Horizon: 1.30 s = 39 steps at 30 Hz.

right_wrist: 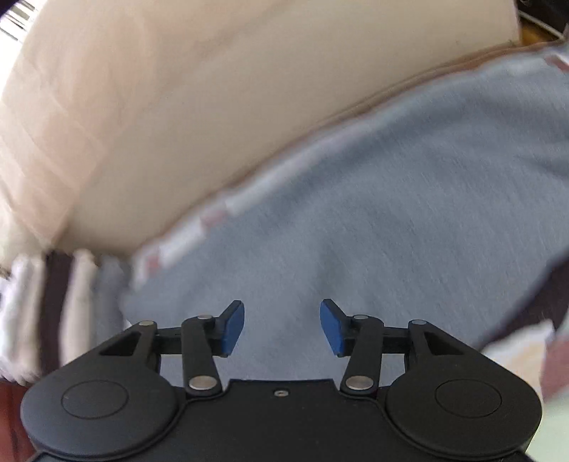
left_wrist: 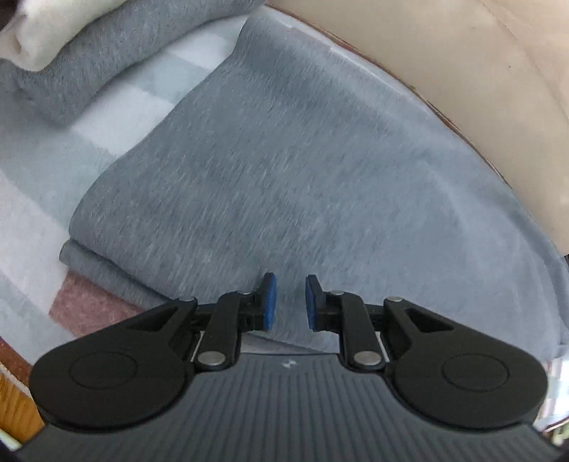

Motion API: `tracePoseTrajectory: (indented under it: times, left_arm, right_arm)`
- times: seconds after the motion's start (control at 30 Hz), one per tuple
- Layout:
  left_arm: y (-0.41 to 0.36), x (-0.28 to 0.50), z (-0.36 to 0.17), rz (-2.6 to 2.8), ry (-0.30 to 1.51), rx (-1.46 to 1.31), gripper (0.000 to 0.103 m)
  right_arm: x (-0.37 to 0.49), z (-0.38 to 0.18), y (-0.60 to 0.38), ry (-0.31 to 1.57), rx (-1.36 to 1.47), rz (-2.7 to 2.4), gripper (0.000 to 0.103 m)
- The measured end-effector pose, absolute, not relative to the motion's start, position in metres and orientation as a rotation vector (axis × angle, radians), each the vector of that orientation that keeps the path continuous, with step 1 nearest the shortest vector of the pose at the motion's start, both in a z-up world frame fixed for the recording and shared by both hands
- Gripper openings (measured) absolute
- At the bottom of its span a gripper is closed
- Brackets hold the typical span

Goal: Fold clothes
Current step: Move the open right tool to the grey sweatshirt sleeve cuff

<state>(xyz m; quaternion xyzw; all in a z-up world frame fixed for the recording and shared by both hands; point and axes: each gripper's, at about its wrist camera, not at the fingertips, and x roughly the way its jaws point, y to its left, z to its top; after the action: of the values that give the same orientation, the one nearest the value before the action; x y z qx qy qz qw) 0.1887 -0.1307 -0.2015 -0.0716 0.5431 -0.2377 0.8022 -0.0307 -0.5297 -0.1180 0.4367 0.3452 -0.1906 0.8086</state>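
A grey heathered garment (left_wrist: 284, 170) lies folded flat on a pale checked cloth, with a second layer showing at its left edge. My left gripper (left_wrist: 291, 302) hovers over its near part, jaws open, nothing between the blue pads (left_wrist: 269, 302). In the right wrist view, blurred by motion, the same grey garment (right_wrist: 373, 213) fills the lower right. My right gripper (right_wrist: 282, 328) is over it, open wide and empty.
A folded grey item (left_wrist: 89, 60) with a white folded one (left_wrist: 46, 32) on top sits at the far left. A beige padded surface (left_wrist: 462, 64) borders the cloth on the right, also the beige surface (right_wrist: 177, 106). Wooden floor (left_wrist: 14, 408) shows at the lower left.
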Motion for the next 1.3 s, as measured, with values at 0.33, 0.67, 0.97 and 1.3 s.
tracePoseTrajectory:
  times: [0.33, 0.67, 0.97, 1.3]
  left_arm:
    - [-0.138, 0.171, -0.194, -0.521, 1.117, 0.009, 0.028]
    - [-0.291, 0.063, -0.104, -1.126, 1.027, 0.180, 0.031]
    - [-0.510, -0.028, -0.079, -1.428, 0.938, 0.367, 0.031]
    - [-0.686, -0.072, -0.115, -1.498, 0.851, 0.502, 0.035]
  right_arm:
    - [-0.082, -0.052, -0.576, 1.081, 0.609, -0.495, 0.055]
    - [-0.241, -0.097, -0.736, 0.988, 0.274, -0.789, 0.056]
    - [-0.328, -0.197, -0.820, 0.706, 0.757, -0.774, 0.053]
    - [-0.359, -0.281, -0.828, 0.402, 1.207, -0.690, 0.065]
